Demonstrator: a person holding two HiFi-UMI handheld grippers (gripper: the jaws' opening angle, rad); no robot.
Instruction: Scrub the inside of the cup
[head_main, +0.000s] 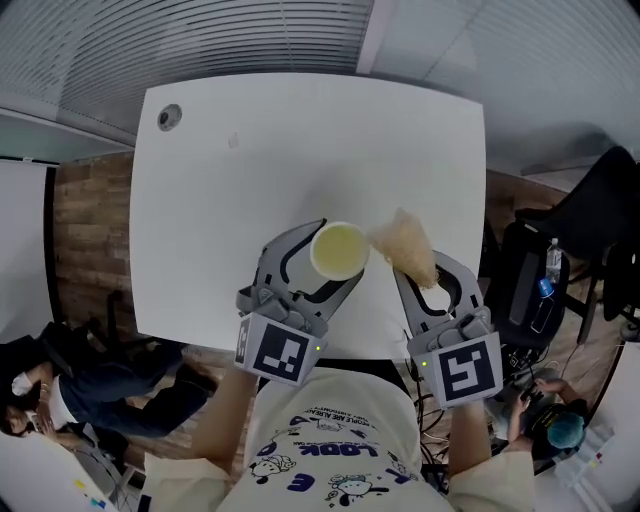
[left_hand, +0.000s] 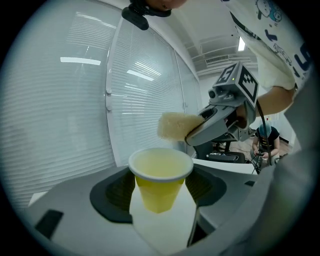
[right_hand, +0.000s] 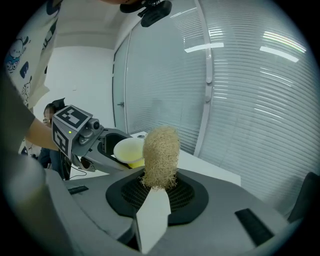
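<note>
My left gripper (head_main: 335, 262) is shut on a yellow paper cup (head_main: 339, 250), held upright above the white table (head_main: 200, 200). The left gripper view shows the cup (left_hand: 160, 180) between the jaws with its open mouth up. My right gripper (head_main: 420, 272) is shut on a tan loofah scrubber (head_main: 405, 245), which sticks out past the jaws. In the right gripper view the loofah (right_hand: 160, 155) stands upright in the grip, with the cup (right_hand: 129, 151) just to its left. The loofah (left_hand: 175, 125) hangs close above and to the right of the cup's rim, outside the cup.
A black grommet (head_main: 169, 117) sits in the table's far left corner. White blinds cover the windows behind the table. A person (head_main: 45, 395) sits at lower left, and a black chair (head_main: 580, 235) and a bottle (head_main: 553, 262) stand at right.
</note>
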